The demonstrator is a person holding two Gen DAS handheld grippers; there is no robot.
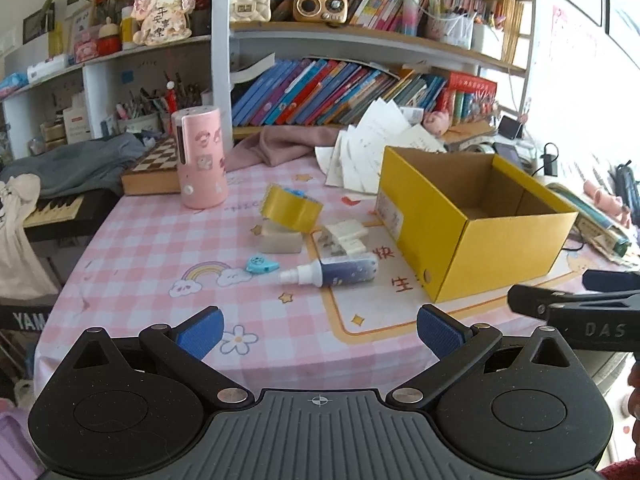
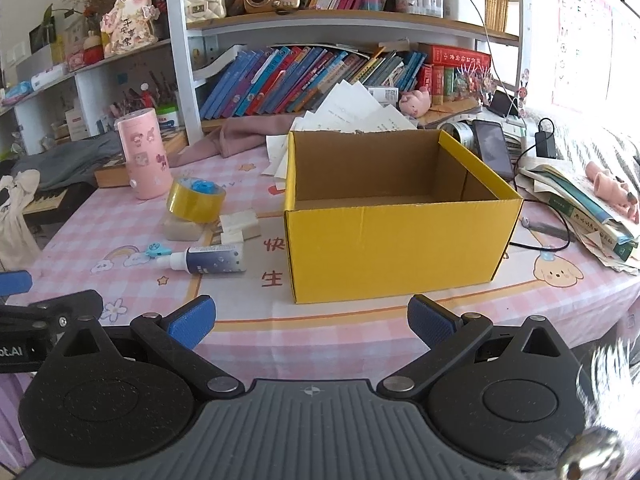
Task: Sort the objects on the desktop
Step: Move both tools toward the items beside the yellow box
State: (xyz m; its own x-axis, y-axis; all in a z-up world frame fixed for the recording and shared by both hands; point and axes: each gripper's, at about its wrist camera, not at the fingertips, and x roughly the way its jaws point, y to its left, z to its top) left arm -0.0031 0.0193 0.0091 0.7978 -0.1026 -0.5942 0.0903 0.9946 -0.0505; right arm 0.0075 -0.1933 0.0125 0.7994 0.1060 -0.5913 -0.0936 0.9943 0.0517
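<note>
Both sets of blue-padded fingers are spread wide and grip nothing, the left gripper [image 1: 318, 330] and the right gripper [image 2: 312, 322] each hovering over the near edge of the pink checked worktop [image 1: 132, 248]. From the left wrist view, a spray bottle [image 1: 336, 273] lies on its side at 12 o'clock, a small blue trinket [image 1: 261, 265] just beside its nozzle at 11, and a yellow tape roll [image 1: 291, 209] leans on pale blocks [image 1: 280, 240] beyond. The open yellow box [image 2: 394, 248] stands at 12 o'clock ahead of the right fingers, and a pink cylinder [image 1: 201, 158] stands upright at 11, well back.

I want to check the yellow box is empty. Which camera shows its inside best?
The right wrist view: the yellow box faces it squarely, with most of the inside open to view. The left wrist view shows it at an angle, with less floor.
</note>
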